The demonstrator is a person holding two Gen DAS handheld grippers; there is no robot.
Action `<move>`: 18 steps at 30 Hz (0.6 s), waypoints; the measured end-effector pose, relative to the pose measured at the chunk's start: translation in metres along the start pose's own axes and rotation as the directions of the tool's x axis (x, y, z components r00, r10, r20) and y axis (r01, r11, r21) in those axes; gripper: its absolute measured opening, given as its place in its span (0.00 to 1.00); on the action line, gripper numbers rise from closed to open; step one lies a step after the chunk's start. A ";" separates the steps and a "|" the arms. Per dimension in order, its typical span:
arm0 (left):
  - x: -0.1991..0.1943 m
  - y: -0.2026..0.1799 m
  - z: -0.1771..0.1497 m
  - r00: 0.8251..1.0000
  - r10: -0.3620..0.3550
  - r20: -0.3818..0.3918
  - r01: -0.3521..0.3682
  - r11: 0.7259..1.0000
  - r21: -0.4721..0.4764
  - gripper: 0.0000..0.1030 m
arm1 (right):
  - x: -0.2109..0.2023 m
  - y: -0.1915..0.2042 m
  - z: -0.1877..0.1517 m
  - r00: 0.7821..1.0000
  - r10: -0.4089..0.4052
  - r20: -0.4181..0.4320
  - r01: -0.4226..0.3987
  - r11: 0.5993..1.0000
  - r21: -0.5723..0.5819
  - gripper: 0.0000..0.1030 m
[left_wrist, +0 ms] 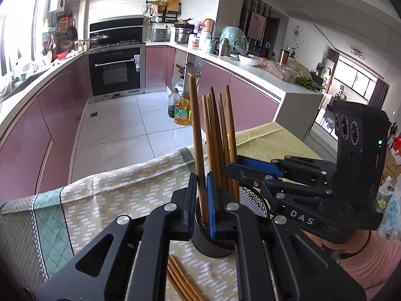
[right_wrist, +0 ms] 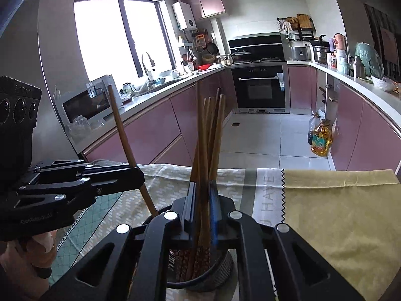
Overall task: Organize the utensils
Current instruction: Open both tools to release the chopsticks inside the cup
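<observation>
Wooden single chopstick (left_wrist: 195,130) pinched between the closed jaws of the left gripper (left_wrist: 200,188), seen from the left wrist. Standing nearly upright, lower end already inside the black mesh holder (left_wrist: 213,245) directly below the fingers. Long axis running straight up out of the cup. Reaching in from the right, the right gripper (left_wrist: 231,166), set about a bundle of chopsticks (left_wrist: 218,130) standing in the same holder, just beside the single one. More loose chopsticks (left_wrist: 180,281) lying flat on the patterned cloth (left_wrist: 112,188), near the holder's base and nearer the left hand.

From the right wrist: bundle (right_wrist: 208,138) rising between the right gripper's (right_wrist: 201,200) narrowly spaced jaws, feet down in the holder (right_wrist: 225,266). Cannot tell whether the pads press on it. Left gripper (right_wrist: 140,175) at the left, its chopstick (right_wrist: 120,130) tilted, top leaning away from the bundle, tip in the cup. Likely next: letting go straight above the holder, then down to the loose ones.
</observation>
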State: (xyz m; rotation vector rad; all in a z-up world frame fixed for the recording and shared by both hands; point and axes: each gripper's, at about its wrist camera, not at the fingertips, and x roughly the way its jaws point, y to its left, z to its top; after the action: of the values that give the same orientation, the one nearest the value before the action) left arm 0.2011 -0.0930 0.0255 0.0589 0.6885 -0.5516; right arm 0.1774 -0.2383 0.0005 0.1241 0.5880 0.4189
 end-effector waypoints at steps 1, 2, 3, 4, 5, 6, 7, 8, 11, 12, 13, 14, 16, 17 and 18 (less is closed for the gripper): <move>0.002 0.000 -0.001 1.000 0.000 -0.003 0.000 1.000 -0.003 0.09 | 0.000 0.000 0.000 1.000 -0.010 -0.003 0.010 1.000 0.001 0.18; 0.003 0.001 -0.002 1.000 0.001 -0.005 -0.001 1.000 -0.005 0.09 | 0.000 -0.002 -0.001 1.000 -0.015 -0.003 0.015 1.000 0.007 0.18; 0.004 0.001 -0.003 1.000 0.003 -0.006 -0.003 1.000 -0.008 0.09 | 0.000 -0.003 -0.002 1.000 -0.016 -0.006 0.016 1.000 0.017 0.19; 0.004 0.002 -0.004 1.000 0.001 -0.008 -0.001 1.000 -0.011 0.09 | 0.001 -0.005 -0.003 1.000 -0.015 -0.014 0.015 1.000 0.024 0.19; 0.004 0.002 -0.005 1.000 -0.001 -0.010 0.001 1.000 -0.014 0.09 | 0.001 -0.006 -0.004 1.000 -0.017 -0.015 0.018 1.000 0.026 0.19; 0.004 0.003 -0.007 1.000 0.000 -0.010 0.000 1.000 -0.016 0.10 | 0.002 -0.006 -0.005 1.000 -0.020 -0.019 0.020 0.999 0.027 0.19; 0.003 0.004 -0.008 1.000 0.001 -0.009 -0.001 1.000 -0.019 0.11 | 0.003 -0.007 -0.007 0.999 -0.018 -0.027 0.018 0.999 0.027 0.19; 0.002 0.004 -0.010 1.000 -0.001 -0.009 0.001 1.000 -0.023 0.12 | 0.004 -0.007 -0.007 0.999 -0.017 -0.033 0.017 1.000 0.025 0.19; -0.002 0.005 -0.017 1.000 -0.004 -0.004 0.004 0.999 -0.034 0.15 | 0.007 -0.003 -0.008 0.999 -0.010 -0.042 0.010 1.000 0.009 0.19; -0.004 0.005 -0.019 1.000 -0.003 -0.003 0.003 0.999 -0.037 0.15 | 0.008 -0.002 -0.008 0.999 -0.007 -0.043 0.007 1.000 0.004 0.19; -0.006 0.006 -0.022 1.000 0.001 0.000 -0.001 0.999 -0.039 0.15 | 0.008 -0.002 -0.008 0.999 -0.005 -0.046 0.005 1.000 0.000 0.19; -0.008 0.006 -0.024 1.000 0.004 0.004 -0.004 0.999 -0.041 0.16 | 0.008 -0.001 -0.008 0.999 -0.005 -0.045 0.005 1.000 0.000 0.19; -0.016 0.009 -0.031 1.000 0.007 0.014 -0.006 0.999 -0.048 0.21 | 0.006 -0.001 -0.008 0.999 -0.003 -0.039 0.003 1.000 0.006 0.19; -0.019 0.010 -0.034 1.000 0.012 0.019 -0.011 0.999 -0.051 0.25 | 0.004 -0.001 -0.008 0.999 -0.002 -0.032 0.002 1.000 0.009 0.20; -0.023 0.012 -0.038 0.999 0.020 0.026 -0.018 0.998 -0.054 0.26 | 0.001 -0.001 -0.008 1.000 0.001 -0.025 -0.001 1.000 0.013 0.21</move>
State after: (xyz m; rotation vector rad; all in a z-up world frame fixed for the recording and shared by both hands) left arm 0.1697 -0.0630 0.0087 0.0075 0.6762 -0.5145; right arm 0.1734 -0.2387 -0.0069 0.1316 0.6157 0.4183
